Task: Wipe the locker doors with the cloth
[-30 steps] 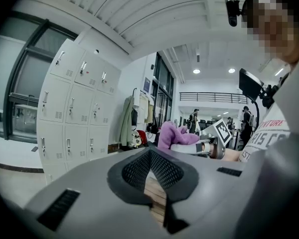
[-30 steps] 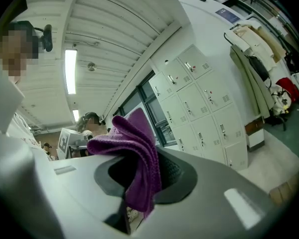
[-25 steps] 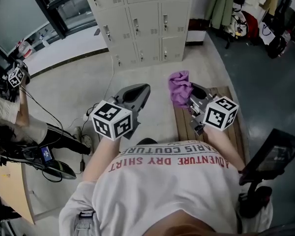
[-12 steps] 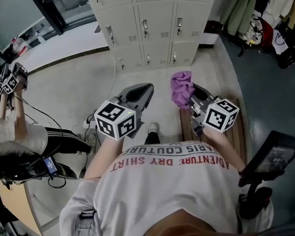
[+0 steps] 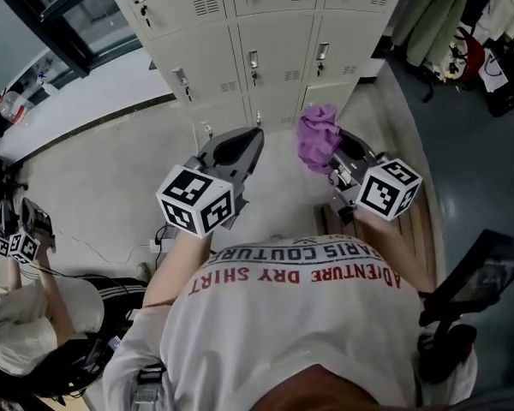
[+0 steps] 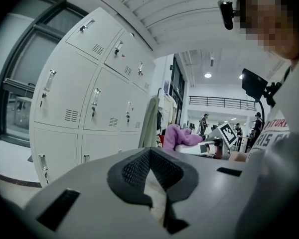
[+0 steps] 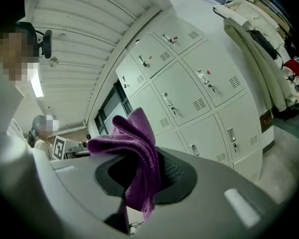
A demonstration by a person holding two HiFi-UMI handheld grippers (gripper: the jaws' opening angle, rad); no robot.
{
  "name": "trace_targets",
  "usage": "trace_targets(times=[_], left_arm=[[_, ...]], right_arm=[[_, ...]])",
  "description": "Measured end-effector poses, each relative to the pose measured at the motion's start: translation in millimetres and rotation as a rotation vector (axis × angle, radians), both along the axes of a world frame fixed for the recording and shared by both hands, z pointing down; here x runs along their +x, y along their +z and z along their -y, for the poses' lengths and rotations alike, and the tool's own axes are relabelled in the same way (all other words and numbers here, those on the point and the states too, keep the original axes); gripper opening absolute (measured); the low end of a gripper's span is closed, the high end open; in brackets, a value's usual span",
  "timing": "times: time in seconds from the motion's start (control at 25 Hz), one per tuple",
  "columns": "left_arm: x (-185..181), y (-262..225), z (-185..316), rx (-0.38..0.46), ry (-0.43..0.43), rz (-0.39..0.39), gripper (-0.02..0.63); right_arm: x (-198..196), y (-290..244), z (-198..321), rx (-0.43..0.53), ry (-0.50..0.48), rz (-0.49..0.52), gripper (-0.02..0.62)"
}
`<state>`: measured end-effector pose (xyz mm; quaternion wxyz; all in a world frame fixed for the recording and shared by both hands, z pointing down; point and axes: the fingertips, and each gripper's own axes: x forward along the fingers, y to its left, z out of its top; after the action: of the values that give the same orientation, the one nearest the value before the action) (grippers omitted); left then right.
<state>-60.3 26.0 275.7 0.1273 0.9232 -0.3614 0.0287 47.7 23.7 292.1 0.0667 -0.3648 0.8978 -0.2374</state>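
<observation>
Clamped in right gripper [image 5: 332, 157]: bunched purple cloth [image 5: 317, 134], short of locker doors [image 5: 274, 50], no contact. Closed on nothing: left gripper [image 5: 244, 144], likewise short of doors. Risk: snagging loose folds on door handles [image 5: 254, 62], tugging cloth free of jaws.

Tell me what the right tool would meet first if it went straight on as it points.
Probably the locker doors: the right tool, shut on the purple cloth, points toward them with nothing seen between. The cloth would touch first; depth is unclear.
</observation>
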Motion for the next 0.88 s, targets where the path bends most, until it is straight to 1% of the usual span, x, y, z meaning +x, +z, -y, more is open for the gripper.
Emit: trace_targets(times=[0.16, 0.28, 0.56, 0.76, 0.88], left_arm=[[-2, 11, 35, -0.012, 0.009, 0.012, 0.002], [-3, 14, 58, -0.022, 0.019, 0.03, 0.002], [-5, 15, 112, -0.006, 0.008, 0.022, 0.002], [-8, 30, 165, -0.047, -0.018, 0.026, 0.002], [-12, 37, 194, -0.053, -0.03, 0.024, 0.002]], right_arm=[[2, 7, 31, -0.005, 0.026, 0.018, 0.071], [1, 11, 52, -0.023, 0.024, 0.032, 0.071], [-8, 15, 114, 0.0, 0.005, 0.017, 0.071], [-17, 33, 167, -0.029, -0.019, -0.015, 0.071], [-20, 41, 198, -0.042, -0.018, -0.021, 0.071]])
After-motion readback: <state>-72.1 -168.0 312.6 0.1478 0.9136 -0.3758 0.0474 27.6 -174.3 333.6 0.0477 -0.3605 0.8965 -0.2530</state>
